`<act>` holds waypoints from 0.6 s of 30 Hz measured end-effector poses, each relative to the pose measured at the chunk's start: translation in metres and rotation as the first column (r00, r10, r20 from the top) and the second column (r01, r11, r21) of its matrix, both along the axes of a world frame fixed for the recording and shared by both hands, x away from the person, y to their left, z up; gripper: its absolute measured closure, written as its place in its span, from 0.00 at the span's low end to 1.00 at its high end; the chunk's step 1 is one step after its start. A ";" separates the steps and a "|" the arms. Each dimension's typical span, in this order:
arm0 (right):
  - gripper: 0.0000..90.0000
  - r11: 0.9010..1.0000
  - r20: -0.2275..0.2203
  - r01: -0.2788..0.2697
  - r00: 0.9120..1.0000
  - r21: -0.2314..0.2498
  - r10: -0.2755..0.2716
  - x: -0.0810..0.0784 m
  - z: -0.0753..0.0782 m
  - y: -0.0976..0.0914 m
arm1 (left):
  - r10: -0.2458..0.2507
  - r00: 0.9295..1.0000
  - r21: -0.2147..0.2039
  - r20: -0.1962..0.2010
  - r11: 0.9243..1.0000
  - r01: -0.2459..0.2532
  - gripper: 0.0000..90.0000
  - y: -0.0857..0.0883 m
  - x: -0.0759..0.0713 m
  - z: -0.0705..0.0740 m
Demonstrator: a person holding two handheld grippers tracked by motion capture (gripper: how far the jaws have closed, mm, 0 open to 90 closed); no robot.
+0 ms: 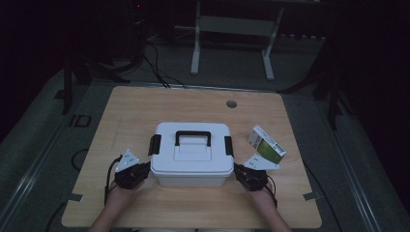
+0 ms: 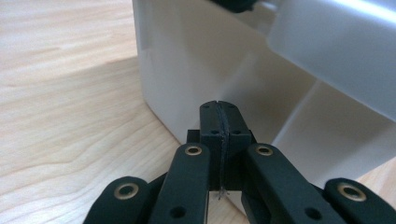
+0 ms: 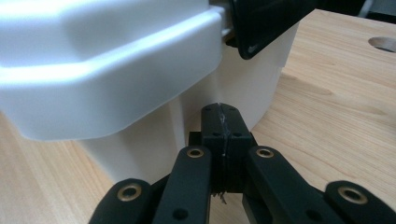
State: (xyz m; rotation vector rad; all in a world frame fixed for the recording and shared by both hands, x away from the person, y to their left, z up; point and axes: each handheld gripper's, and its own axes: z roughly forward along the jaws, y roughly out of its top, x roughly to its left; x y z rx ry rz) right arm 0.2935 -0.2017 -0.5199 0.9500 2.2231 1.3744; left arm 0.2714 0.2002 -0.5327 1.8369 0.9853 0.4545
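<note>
In the high view, a white lidded storage box (image 1: 191, 153) with a black carry handle (image 1: 193, 137) and black side latches (image 1: 154, 144) was seen near the middle of the wooden table (image 1: 145, 104), flanked low at its near corners by the left gripper (image 1: 140, 172) and the right gripper (image 1: 240, 172); a green-and-white carton (image 1: 266, 144) lay just right of it. In the left gripper view, the jaws were seen pressed together with nothing between them, tips just beside the box wall (image 2: 196, 60) under the lid overhang. In the right gripper view, the same closed, empty state was noted, tips close to the box's rounded corner (image 3: 154, 140) below the lid rim (image 3: 107, 74). The box was judged rigid, smooth, slippery plastic, probably light if empty; hold was best taken at the handle or under the lid rim on both sides.
</note>
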 end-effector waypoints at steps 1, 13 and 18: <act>1.00 1.000 0.001 0.000 1.000 0.002 0.000 0.000 0.000 0.000 | -0.008 1.000 -0.009 -0.004 1.000 0.008 0.99 0.002 0.001 0.000; 0.56 0.997 0.009 0.064 0.998 -0.034 -0.063 0.011 -0.010 -0.015 | -0.020 0.995 0.014 -0.097 1.000 0.022 0.83 0.017 0.012 -0.006; 0.34 0.998 0.021 0.040 0.999 -0.047 -0.039 0.012 -0.012 -0.023 | 0.009 0.989 0.043 -0.147 0.999 -0.003 0.52 0.025 0.014 -0.007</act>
